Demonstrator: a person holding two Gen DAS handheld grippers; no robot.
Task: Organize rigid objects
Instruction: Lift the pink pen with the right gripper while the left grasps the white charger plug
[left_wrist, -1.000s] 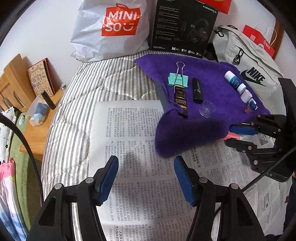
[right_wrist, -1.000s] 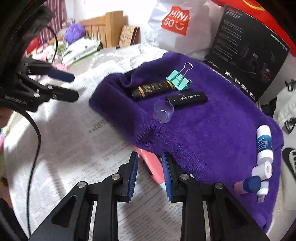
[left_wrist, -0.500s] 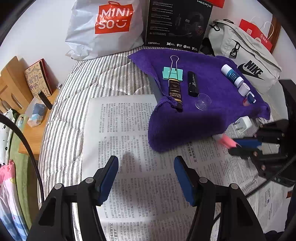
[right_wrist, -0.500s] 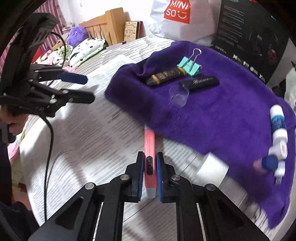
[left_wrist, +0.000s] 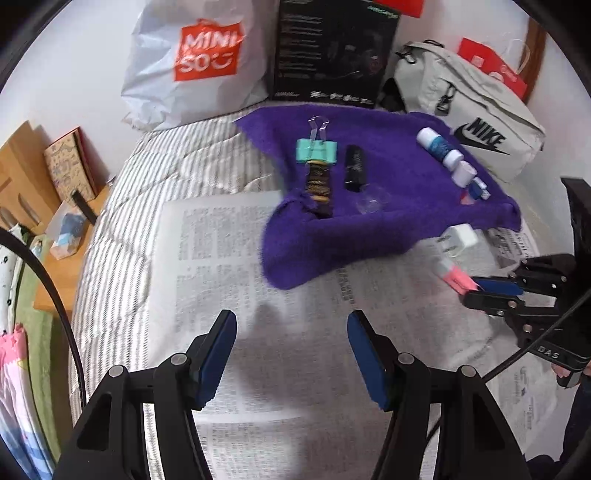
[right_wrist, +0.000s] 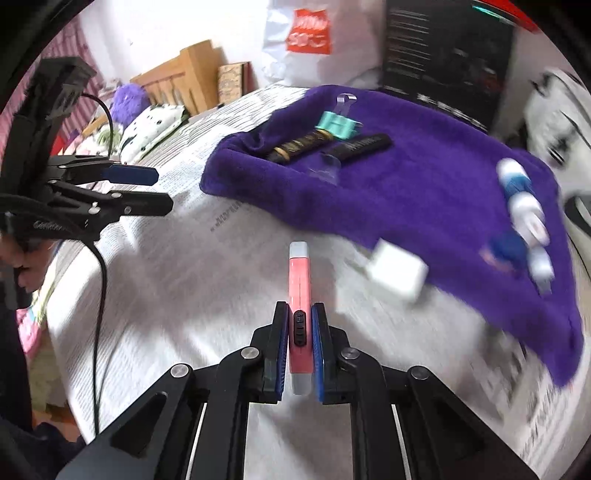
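Observation:
My right gripper (right_wrist: 299, 310) is shut on a slim pink device (right_wrist: 298, 280) with a black button strip, held above the newspaper (right_wrist: 192, 280). It also shows at the right of the left wrist view (left_wrist: 474, 288), holding the pink device (left_wrist: 456, 275). My left gripper (left_wrist: 291, 325) is open and empty over the newspaper (left_wrist: 221, 258). On the purple towel (left_wrist: 399, 192) lie a teal binder clip (left_wrist: 316, 150), a dark tube (left_wrist: 319, 184), a black stick (left_wrist: 355, 166), a clear cup (left_wrist: 373, 201) and a blue-white tube (left_wrist: 437, 146). A white charger cube (right_wrist: 397, 271) sits at the towel's edge.
A Miniso bag (left_wrist: 195, 62), a black box (left_wrist: 332, 48) and a grey Nike bag (left_wrist: 469, 114) stand at the back against the wall. A wooden side table (left_wrist: 48, 206) with small items is at the left of the striped bed.
My right gripper closed on the pink device beside the towel and pulled it back over the newspaper. The white charger cube came into view at the towel's edge. My left gripper stayed open.

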